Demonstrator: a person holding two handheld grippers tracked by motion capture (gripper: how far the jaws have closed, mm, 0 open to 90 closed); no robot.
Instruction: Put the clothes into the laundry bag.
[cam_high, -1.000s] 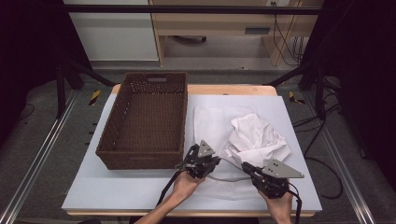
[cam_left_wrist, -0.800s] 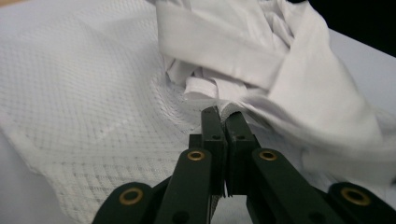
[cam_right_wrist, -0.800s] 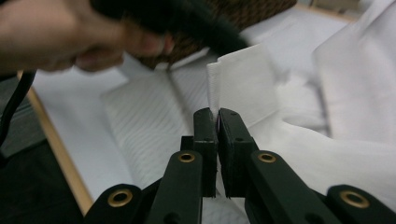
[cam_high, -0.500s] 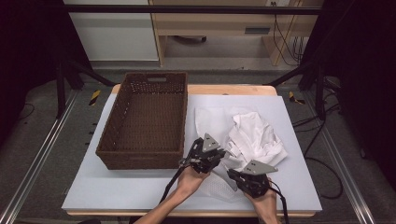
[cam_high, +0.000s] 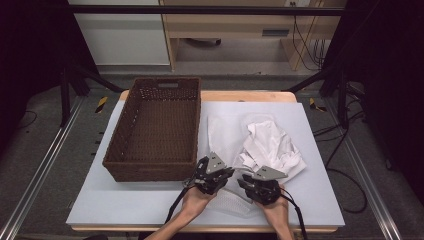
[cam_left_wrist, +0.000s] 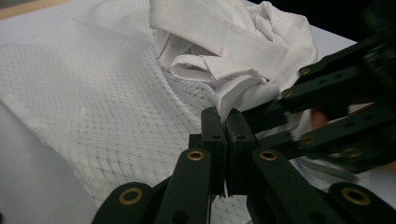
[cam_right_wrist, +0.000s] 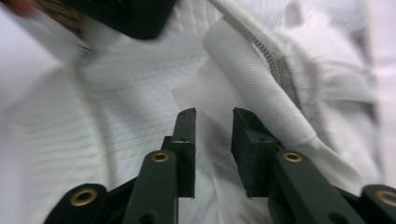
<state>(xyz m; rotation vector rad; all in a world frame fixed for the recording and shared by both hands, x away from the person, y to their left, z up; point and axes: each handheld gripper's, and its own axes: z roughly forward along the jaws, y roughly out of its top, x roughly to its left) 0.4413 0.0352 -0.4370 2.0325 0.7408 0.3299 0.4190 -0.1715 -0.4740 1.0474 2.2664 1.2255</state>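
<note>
A white mesh bag (cam_high: 225, 135) lies flat on the table with a crumpled white garment (cam_high: 272, 145) on its right part. My left gripper (cam_high: 212, 175) is at the bag's near edge; in the left gripper view its jaws (cam_left_wrist: 226, 119) are shut on the hem of the mesh bag (cam_left_wrist: 93, 116), just below the garment (cam_left_wrist: 224, 37). Close to its right is my right gripper (cam_high: 260, 185). Its jaws (cam_right_wrist: 214, 116) have just been opening and stand apart over white fabric (cam_right_wrist: 261, 88), pressing on nothing. The black links (cam_left_wrist: 327, 84) of the right gripper cross the left gripper view.
An empty dark wicker basket (cam_high: 150, 170) stands left of the bag, close to the left gripper. Everything rests on a pale mat (cam_high: 125, 205) over the wooden table. Dark stands and rails flank the table.
The right gripper has moved left, close beside the left one, and its jaws have parted. The garment's near edge has shifted with it. The left gripper has hardly moved.
</note>
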